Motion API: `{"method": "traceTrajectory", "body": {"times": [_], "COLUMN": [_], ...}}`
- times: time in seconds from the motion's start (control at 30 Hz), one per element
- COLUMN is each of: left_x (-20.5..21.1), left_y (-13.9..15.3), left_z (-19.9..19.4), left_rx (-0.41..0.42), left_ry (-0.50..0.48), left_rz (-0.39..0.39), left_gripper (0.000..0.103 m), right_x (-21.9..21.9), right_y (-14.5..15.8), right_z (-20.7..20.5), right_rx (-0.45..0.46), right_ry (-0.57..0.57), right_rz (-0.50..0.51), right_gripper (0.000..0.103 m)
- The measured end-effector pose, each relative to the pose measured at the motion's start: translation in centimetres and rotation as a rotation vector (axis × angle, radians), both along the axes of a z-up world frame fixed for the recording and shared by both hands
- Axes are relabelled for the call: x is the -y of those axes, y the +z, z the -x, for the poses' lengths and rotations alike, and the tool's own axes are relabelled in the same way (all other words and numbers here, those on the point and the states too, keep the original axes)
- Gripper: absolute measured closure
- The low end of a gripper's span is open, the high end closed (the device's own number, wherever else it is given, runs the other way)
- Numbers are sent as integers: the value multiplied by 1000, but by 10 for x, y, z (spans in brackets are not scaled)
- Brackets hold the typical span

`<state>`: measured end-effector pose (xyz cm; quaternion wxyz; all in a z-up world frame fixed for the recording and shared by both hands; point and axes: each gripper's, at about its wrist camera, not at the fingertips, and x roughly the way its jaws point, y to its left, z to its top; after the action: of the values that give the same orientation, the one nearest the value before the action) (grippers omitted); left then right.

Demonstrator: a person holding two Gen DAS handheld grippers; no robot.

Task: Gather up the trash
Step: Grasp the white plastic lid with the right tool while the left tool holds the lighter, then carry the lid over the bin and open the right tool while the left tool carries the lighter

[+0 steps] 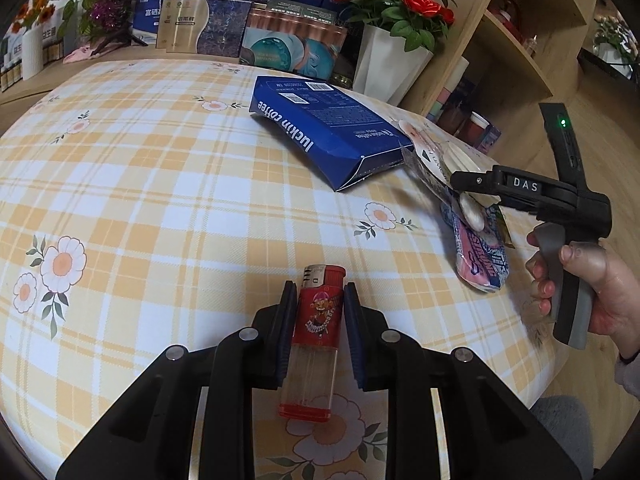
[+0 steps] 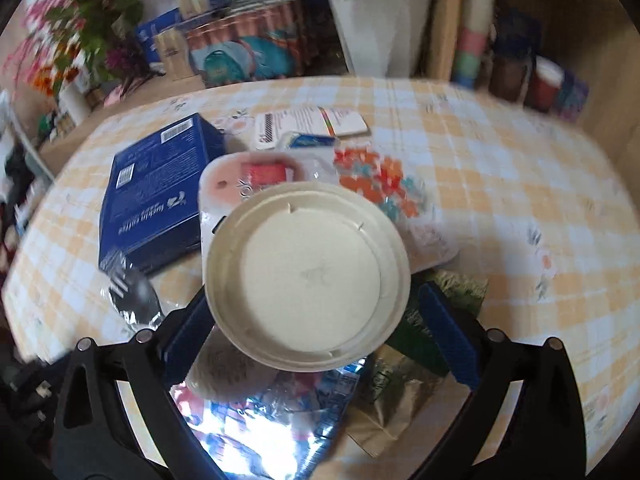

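My left gripper [image 1: 317,300] has its jaws close around a red and clear lighter [image 1: 316,340] that lies on the checked tablecloth [image 1: 160,184]. My right gripper [image 2: 316,316] is wide open over a pile of trash, with a round cream lid [image 2: 308,268] between its fingers and not clamped. Under the lid lie a shiny foil wrapper [image 2: 260,420], a green and gold packet [image 2: 404,384] and clear plastic packets [image 2: 380,184]. In the left wrist view the right gripper [image 1: 472,192] hovers over the wrappers [image 1: 480,256] at the table's right edge. A blue coffee box [image 1: 324,132] lies mid-table.
A white card [image 2: 312,124] and a wrapped plastic fork [image 2: 132,300] lie by the blue box [image 2: 156,196]. Boxes [image 1: 192,24], cans and a white flower pot [image 1: 388,64] line the back. A wooden shelf [image 1: 516,40] with cups stands at right.
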<state>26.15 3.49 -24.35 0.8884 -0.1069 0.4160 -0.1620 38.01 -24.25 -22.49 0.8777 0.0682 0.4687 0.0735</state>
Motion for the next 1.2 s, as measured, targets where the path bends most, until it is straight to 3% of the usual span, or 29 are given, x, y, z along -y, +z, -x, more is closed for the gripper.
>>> {"method": "traceTrajectory", "body": {"times": [0.03, 0.1, 0.2, 0.23, 0.27, 0.3, 0.5, 0.53, 0.57, 0.63, 0.83, 0.9, 0.97, 1.07, 1.2], "left_x": [-1, -3, -4, -3, -2, 0, 7, 7, 7, 7, 7, 7, 6, 5, 2], "left_y": [0, 0, 0, 1, 2, 4, 18, 21, 22, 25, 28, 29, 30, 33, 43], "left_z": [0, 0, 3, 5, 8, 12, 29, 32, 33, 36, 40, 40, 40, 39, 42], "left_rx": [-1, -5, -17, -19, -18, -11, 28, 34, 37, 42, 59, 69, 77, 88, 102], "left_ry": [4, 15, 27, 24, 21, 18, 4, 5, 5, 4, 1, -2, -2, 2, 8], "left_rz": [7, 24, 44, 45, 41, 35, 32, 37, 40, 47, 56, 53, 49, 49, 60], "left_gripper": [80, 80, 80, 80, 80, 80, 80, 80, 80, 80, 80, 80, 80, 80, 80], "right_x": [3, 7, 9, 8, 8, 7, 4, 5, 8, 13, 34, 44, 50, 53, 45], "right_y": [-1, 1, 11, 13, 16, 19, 20, 21, 23, 25, 19, 14, 11, 12, 30], "right_z": [0, 5, 18, 22, 26, 31, 46, 47, 47, 46, 31, 28, 27, 32, 46], "right_rx": [-5, 12, 56, 69, 80, 92, 87, 89, 97, 107, 72, 60, 52, 69, 132], "right_ry": [-3, 0, 16, 23, 32, 39, 77, 74, 64, 50, -44, -89, -131, -176, -144], "right_rz": [-21, -29, -31, -25, -13, 0, -6, -24, -50, -110, -314, -398, -449, -459, -420], "right_gripper": [7, 23, 24, 30, 44, 47, 47, 40, 28, 22, 20, 29, 56, 85, 86]}}
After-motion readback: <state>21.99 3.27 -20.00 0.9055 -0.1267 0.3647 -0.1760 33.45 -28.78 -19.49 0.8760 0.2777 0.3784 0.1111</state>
